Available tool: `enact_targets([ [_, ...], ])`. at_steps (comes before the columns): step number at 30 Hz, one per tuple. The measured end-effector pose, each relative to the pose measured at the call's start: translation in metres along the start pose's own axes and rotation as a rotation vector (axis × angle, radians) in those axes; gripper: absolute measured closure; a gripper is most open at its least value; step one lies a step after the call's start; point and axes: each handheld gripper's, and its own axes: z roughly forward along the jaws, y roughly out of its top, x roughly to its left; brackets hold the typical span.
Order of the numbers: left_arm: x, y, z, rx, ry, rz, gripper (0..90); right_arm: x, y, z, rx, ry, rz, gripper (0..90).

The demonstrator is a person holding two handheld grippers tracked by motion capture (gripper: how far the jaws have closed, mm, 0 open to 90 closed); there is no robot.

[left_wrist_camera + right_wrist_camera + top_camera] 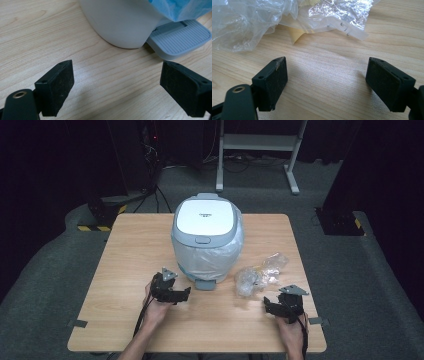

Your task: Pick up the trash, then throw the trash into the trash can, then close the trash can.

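Both my jaws stand open and empty. Crumpled plastic wrapper (257, 22) lies just ahead of the right gripper (325, 82); I should advance low, pinching its bulk.

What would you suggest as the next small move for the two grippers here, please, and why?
Probably ease the right gripper forward onto the crumpled clear plastic wrapper. Its jaws stand wide open over bare wood with the wrapper just ahead, untouched. The left gripper, also open, faces the grey ribbed pedal of the white lidded bin, whose lid is shut, so pressing that pedal likely follows.
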Motion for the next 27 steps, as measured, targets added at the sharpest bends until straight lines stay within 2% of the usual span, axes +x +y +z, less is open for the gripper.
enact_targets([
  [9,-0.002,0.003,0.003,0.016,0.005,-0.014,11.2,0.000,0.000,0.000,-0.001,-0.001,0.001,17.9],
  [13,-0.006,0.008,0.007,0.018,0.014,0.010,11.1,0.000,0.000,0.000,-0.001,-0.001,0.000,17.9],
  [21,-0.012,0.013,0.010,0.022,0.025,0.015,11.1,0.000,0.000,0.000,-0.001,-0.002,0.002,17.9],
  [24,-0.016,0.019,0.011,0.009,0.045,0.024,11.1,0.000,0.000,0.000,-0.001,-0.002,0.001,17.9],
  [27,-0.018,0.023,0.013,0.004,0.039,0.024,9.9,0.000,0.000,0.000,-0.001,-0.002,0.003,18.0],
])
